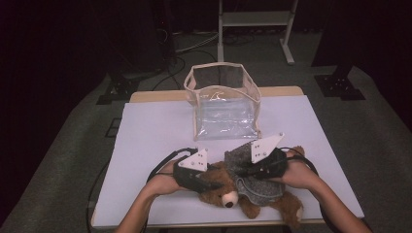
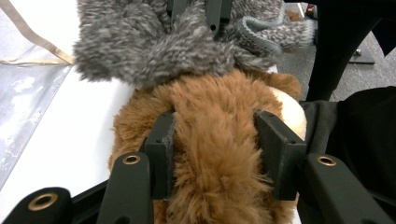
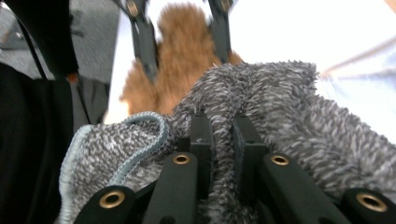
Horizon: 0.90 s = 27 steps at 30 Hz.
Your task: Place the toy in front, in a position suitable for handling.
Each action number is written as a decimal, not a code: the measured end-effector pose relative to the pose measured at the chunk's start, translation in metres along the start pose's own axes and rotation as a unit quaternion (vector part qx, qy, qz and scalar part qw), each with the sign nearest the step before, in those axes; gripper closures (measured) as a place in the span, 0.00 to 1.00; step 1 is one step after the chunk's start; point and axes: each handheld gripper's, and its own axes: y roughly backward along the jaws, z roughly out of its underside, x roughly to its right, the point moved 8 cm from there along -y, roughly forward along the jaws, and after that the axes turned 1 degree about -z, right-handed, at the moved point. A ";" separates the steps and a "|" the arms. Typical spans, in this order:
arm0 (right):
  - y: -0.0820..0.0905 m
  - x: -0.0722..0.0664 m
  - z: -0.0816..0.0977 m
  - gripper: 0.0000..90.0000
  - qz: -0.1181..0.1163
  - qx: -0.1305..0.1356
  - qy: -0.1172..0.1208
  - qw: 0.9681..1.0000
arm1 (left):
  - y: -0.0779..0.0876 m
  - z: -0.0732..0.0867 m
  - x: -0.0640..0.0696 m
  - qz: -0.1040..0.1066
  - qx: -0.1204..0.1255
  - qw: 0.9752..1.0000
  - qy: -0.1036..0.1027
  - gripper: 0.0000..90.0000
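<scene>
Brown plush teddy bear [image 1: 228, 187], near worktop edge: left claw [image 2: 215, 149] clamps its head; right claw [image 3: 223, 140] pinches its grey knitted fleece jacket [image 3: 280, 121] shut.

floor: grey carpet [image 1: 63, 160] | bkgd dark | white frame legs [image 1: 252, 29]

A brown teddy bear [image 1: 228, 191] in a grey knitted top [image 1: 252, 182] lies near the front edge of the white surface [image 1: 155, 131]. The left claw [image 1: 206, 183] sits at its head, the right claw [image 1: 248, 170] on the top. A clear bag [image 1: 223, 104] stands farther back, well apart.
</scene>
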 end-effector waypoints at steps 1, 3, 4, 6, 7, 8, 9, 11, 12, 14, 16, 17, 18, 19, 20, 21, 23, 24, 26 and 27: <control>0.002 0.000 0.001 0.89 0.000 0.001 0.000 1.000 | -0.001 0.000 0.000 0.001 -0.001 1.000 -0.001 0.58; 0.003 -0.003 -0.002 0.89 0.000 0.001 0.001 1.000 | -0.001 -0.001 0.000 0.000 -0.004 1.000 -0.001 0.59; 0.003 -0.004 -0.006 0.89 -0.002 0.006 0.006 1.000 | -0.001 -0.001 0.000 0.000 -0.004 1.000 -0.001 0.59; 0.002 -0.006 -0.015 0.89 -0.008 0.021 0.012 1.000 | -0.001 -0.002 0.000 0.000 -0.008 1.000 -0.003 0.58; 0.000 -0.008 -0.021 0.89 -0.013 0.029 0.015 0.999 | -0.001 -0.002 0.001 0.000 -0.008 1.000 -0.003 0.58; -0.002 -0.010 -0.027 0.89 -0.019 0.037 0.016 0.999 | -0.001 -0.002 0.001 0.000 -0.008 1.000 -0.003 0.58; -0.006 -0.012 -0.032 0.89 -0.023 0.037 0.025 0.999 | -0.001 -0.002 0.001 0.000 -0.008 1.000 -0.004 0.58; -0.012 -0.014 -0.034 0.89 -0.027 0.026 0.031 0.999 | -0.001 -0.001 0.001 0.000 -0.011 1.000 -0.006 0.58; -0.015 -0.014 -0.033 0.89 -0.028 0.022 0.030 0.999 | -0.001 0.000 0.001 0.001 -0.010 1.000 -0.005 0.58; -0.013 -0.011 -0.027 0.89 -0.031 0.020 0.021 0.999 | 0.000 0.001 0.001 0.000 -0.005 1.000 -0.002 0.58; -0.008 -0.006 -0.017 0.89 -0.022 0.012 0.010 1.000 | 0.000 0.002 0.001 -0.001 -0.003 1.000 -0.002 0.58; -0.005 -0.004 -0.012 0.89 -0.016 0.006 0.006 1.000 | 0.000 0.002 0.002 -0.001 -0.002 1.000 -0.001 0.58; 0.000 -0.001 -0.004 0.89 -0.009 0.001 0.003 1.000 | 0.000 0.002 0.002 -0.001 -0.001 1.000 -0.001 0.58; 0.003 0.000 0.000 0.89 -0.006 0.000 -0.005 1.000 | 0.000 0.002 0.002 -0.001 -0.001 1.000 -0.001 0.58; 0.007 0.001 0.005 0.89 -0.003 0.001 -0.008 1.000 | 0.000 0.002 0.002 -0.001 -0.003 1.000 -0.002 0.58; 0.012 0.001 0.009 0.89 0.000 0.005 -0.014 1.000 | 0.000 0.002 0.002 -0.002 -0.003 1.000 -0.002 0.58; 0.021 0.003 0.016 0.89 0.008 0.008 -0.021 1.000 | 0.000 0.002 0.002 -0.003 -0.005 1.000 -0.003 0.58; 0.026 0.004 0.020 0.89 0.012 0.008 -0.023 1.000 | 0.000 0.002 0.002 -0.003 -0.007 1.000 -0.003 0.58; 0.035 0.007 0.028 0.89 0.023 0.012 -0.030 0.999 | 0.001 0.002 0.002 -0.003 -0.008 1.000 -0.004 0.58; 0.040 0.007 0.033 0.89 0.027 0.014 -0.035 0.999 | 0.001 0.002 0.002 -0.003 -0.010 1.000 -0.005 0.58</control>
